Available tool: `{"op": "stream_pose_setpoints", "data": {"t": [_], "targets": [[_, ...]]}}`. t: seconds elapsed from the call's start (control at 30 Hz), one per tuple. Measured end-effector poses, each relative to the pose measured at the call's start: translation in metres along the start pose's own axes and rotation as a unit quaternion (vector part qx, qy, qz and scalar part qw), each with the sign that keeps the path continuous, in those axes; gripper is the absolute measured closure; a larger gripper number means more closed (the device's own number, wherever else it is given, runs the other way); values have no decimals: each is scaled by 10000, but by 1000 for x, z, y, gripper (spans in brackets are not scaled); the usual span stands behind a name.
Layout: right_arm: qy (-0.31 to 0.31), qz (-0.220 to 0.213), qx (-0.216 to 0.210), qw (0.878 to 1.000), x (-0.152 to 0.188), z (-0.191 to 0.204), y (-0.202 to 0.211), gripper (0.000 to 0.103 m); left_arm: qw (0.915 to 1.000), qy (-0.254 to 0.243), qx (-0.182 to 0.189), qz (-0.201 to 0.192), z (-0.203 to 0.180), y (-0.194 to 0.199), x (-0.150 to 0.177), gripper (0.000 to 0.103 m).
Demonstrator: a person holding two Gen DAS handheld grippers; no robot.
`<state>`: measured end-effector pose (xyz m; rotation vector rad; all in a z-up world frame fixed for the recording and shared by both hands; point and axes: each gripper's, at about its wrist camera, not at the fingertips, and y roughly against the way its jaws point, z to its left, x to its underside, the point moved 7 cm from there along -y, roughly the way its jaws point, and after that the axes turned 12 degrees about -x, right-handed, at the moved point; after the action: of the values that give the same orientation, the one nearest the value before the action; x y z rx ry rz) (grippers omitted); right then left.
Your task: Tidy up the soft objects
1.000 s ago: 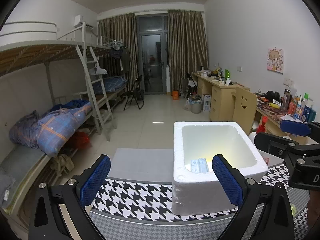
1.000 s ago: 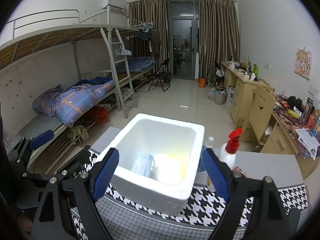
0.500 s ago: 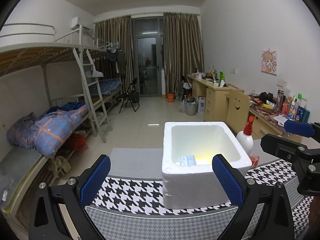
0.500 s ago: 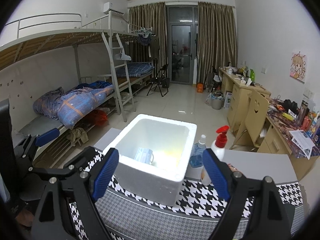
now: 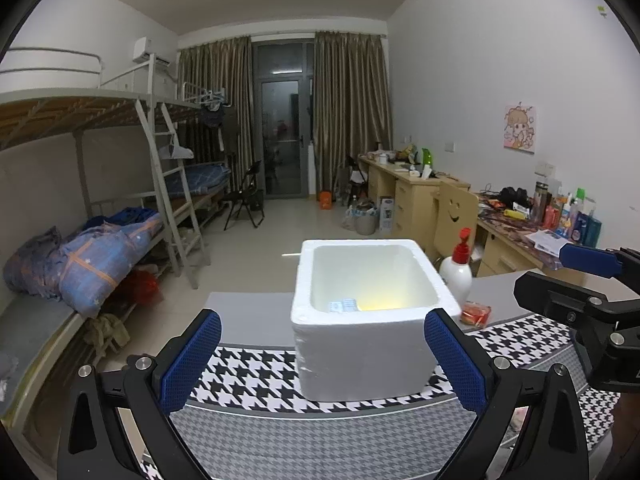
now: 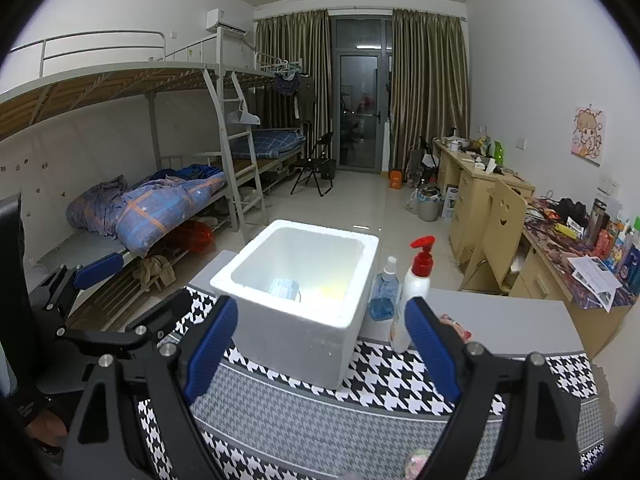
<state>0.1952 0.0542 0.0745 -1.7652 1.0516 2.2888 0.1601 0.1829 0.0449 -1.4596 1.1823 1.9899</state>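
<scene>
A white foam box (image 5: 362, 336) (image 6: 304, 344) stands on the houndstooth table cover (image 5: 256, 380) (image 6: 384, 376). Inside it lie a blue face mask (image 5: 343, 305) (image 6: 285, 289) and something yellowish. My left gripper (image 5: 320, 360) is open and empty, held back from the box's near side. My right gripper (image 6: 322, 350) is open and empty too, also short of the box. A small pink soft object (image 6: 418, 460) peeks out at the bottom edge of the right wrist view. Each gripper shows at the side of the other's view.
A white pump bottle with a red top (image 5: 458, 272) (image 6: 414, 292) and a blue spray bottle (image 6: 385, 290) stand right of the box, with a red packet (image 5: 476, 314) beside them. Bunk beds (image 5: 100, 240) line the left, desks (image 5: 420, 196) and a chair the right.
Both grippers have drawn back from the foam box, which now looks smaller and farther. The bottles beside it have come into the left wrist view. Both stay open.
</scene>
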Motion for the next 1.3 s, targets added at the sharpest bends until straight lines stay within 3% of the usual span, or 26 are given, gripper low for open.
{"op": "stream_pose_setpoints", "data": {"t": [0.67, 1.3], "targets": [[1, -271, 217, 9994, 33, -3, 59, 14, 9980, -89, 584, -232, -37, 51, 16, 1], [-189, -437, 584, 9972, 75, -28, 89, 14, 9963, 23, 861, -86, -64, 54, 52, 1]]}}
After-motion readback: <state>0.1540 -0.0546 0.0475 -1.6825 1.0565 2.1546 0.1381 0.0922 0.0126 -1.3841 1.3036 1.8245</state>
